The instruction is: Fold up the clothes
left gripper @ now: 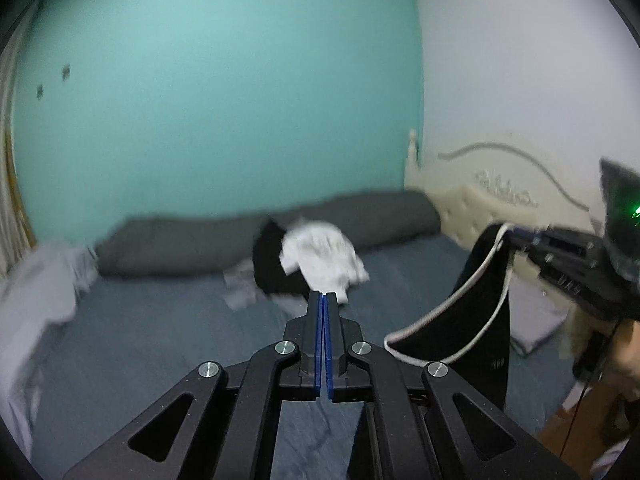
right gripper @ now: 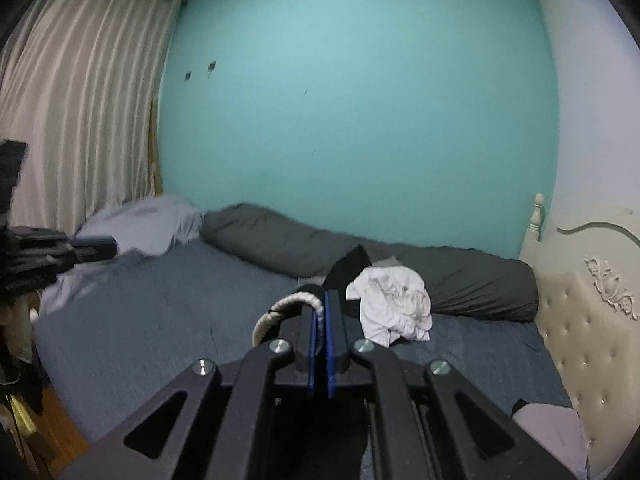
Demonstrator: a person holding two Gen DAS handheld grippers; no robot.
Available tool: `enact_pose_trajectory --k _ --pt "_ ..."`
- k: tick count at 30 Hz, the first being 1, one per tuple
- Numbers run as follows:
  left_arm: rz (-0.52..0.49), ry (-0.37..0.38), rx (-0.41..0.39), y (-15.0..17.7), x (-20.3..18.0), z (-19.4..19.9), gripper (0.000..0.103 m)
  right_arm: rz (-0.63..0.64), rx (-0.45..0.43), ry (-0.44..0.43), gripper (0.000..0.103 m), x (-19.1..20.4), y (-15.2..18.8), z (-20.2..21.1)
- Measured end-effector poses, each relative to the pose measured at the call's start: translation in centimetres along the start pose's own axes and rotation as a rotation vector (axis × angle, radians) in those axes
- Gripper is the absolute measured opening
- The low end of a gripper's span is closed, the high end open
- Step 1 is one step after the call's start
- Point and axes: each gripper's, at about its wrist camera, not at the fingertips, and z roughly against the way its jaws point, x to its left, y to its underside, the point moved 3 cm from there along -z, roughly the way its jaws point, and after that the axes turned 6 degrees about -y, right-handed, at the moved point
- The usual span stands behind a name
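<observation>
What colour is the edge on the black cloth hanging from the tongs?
White trim along the black cloth, clearest in the left wrist view.

Black white-trimmed garment point(left gripper: 472, 312) hanging; white garment point(right gripper: 394, 304) crumpled

Black left gripper point(left gripper: 324, 296), blue pads, apparently.

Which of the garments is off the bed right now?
The black garment with white trim: it hangs from the right gripper, while the white shirt and the other clothes lie heaped on the bed.
</observation>
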Motion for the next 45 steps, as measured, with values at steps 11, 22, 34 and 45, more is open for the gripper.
enact_pose_trajectory --k 11,22,34,45 --pt "0.112 0.209 0.279 10.8 -3.1 -15.1 0.010 -0.034 0.083 -0.017 0.003 -2.8 3.0 -3.8" --pt "0.261 0.318 0.351 11.7 -5.0 -20.0 0.051 -0.060 0.110 -0.049 0.003 -3.4 4.4 -4.8" --pt "0.197 0.254 0.449 12.9 -7.4 -24.0 0.054 0.000 0.102 -0.068 0.003 -1.6 4.5 -4.1" --pt "0.177 0.204 0.376 12.0 -5.3 -22.3 0.007 -0.005 0.093 -0.064 0.003 -1.9 4.5 -3.2"
